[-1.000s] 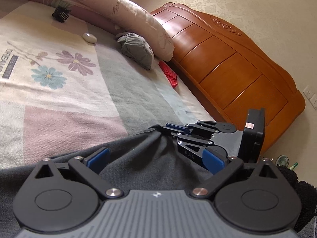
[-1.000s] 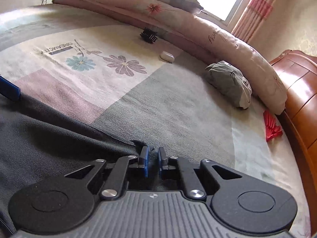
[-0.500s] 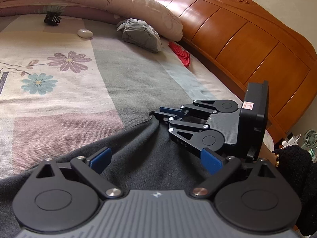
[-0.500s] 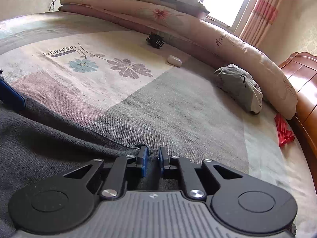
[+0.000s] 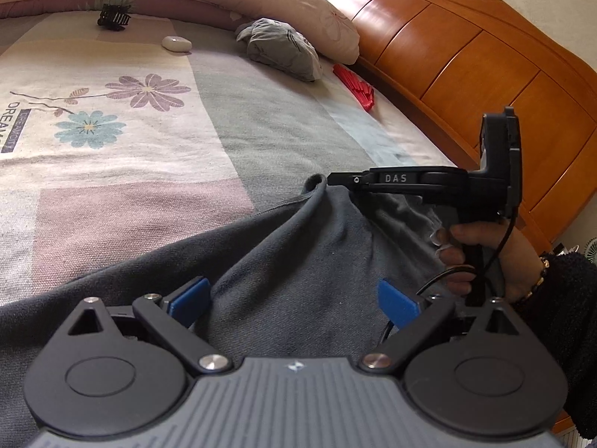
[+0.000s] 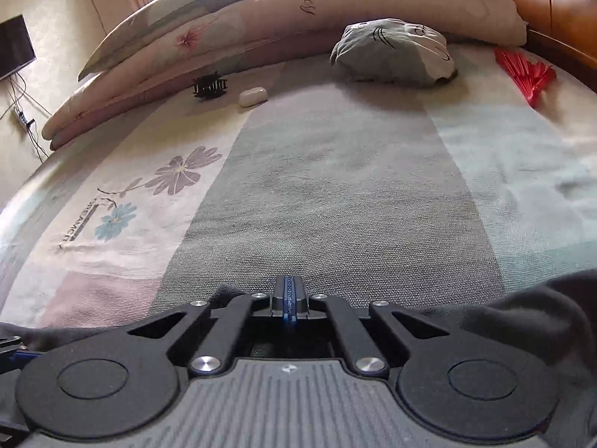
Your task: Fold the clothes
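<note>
My right gripper [image 6: 289, 304] is clenched empty over the dark grey cotton garment [image 5: 298, 261]; my left gripper [image 5: 294, 295] stands released above it.

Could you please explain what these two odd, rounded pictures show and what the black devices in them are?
Each picture comes from a wide-angle camera on a hand-held gripper that a person carries to fold clothes. The left hand-held gripper stands open over a dark grey garment on the bed. The right hand-held gripper, gripped by a hand, is shut; whether it pinches the garment's edge is unclear. Further off lie a grey cushion, a red fan, a white case and a black clip.
</note>
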### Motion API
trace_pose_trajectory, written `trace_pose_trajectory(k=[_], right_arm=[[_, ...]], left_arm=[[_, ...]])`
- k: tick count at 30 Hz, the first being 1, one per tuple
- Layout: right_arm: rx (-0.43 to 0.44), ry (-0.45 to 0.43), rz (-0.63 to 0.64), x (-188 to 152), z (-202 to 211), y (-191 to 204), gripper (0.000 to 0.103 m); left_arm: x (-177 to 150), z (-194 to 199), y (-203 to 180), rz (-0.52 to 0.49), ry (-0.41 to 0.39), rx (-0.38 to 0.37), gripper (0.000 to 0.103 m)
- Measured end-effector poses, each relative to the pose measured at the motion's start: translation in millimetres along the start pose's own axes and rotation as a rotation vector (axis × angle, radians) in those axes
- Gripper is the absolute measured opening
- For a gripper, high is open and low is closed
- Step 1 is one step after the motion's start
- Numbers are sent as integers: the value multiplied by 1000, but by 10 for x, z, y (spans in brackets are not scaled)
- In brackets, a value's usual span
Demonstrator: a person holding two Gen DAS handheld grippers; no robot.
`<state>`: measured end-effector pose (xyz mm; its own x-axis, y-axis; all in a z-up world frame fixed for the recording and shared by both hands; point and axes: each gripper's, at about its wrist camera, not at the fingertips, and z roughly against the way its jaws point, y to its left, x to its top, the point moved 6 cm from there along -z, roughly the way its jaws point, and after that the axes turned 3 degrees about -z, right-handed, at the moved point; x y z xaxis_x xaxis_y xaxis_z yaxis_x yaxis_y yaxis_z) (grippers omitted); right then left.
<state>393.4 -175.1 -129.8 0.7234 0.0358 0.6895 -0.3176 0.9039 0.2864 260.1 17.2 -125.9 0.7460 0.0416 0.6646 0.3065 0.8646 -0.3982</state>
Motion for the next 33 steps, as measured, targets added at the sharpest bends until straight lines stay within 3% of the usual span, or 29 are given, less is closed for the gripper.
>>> trace_pose_trajectory(k=[5,7,9,15,16,18,21,28,33], right_arm=[[2,-1,69,-24,139,100,7],[3,13,80,-51,145,136,14],[-1,18,76,-80,154,153,27],[-4,22,43,-177,268,203,29],[-14,39,58,-221,237,218,29],[-52,32,111,-276,221,239,10],[-73,5,136,-290,280,241,3],[-148,8,166,-400,379,95,1],[-110,-27,145,-316,553,155,3]], left_arm=[[-8,-12,10,3,-3,-4,97],[-10,-13,12,3,-4,-5,97],[-12,-10,18,5,-5,-9,97],[-13,-30,17,-1,-4,-4,97],[-10,-35,13,-2,-4,-1,97],[-3,-35,4,-1,-5,4,97],[28,8,3,6,-12,-3,97],[267,83,49,17,-72,5,97],[305,95,42,20,-98,32,97]])
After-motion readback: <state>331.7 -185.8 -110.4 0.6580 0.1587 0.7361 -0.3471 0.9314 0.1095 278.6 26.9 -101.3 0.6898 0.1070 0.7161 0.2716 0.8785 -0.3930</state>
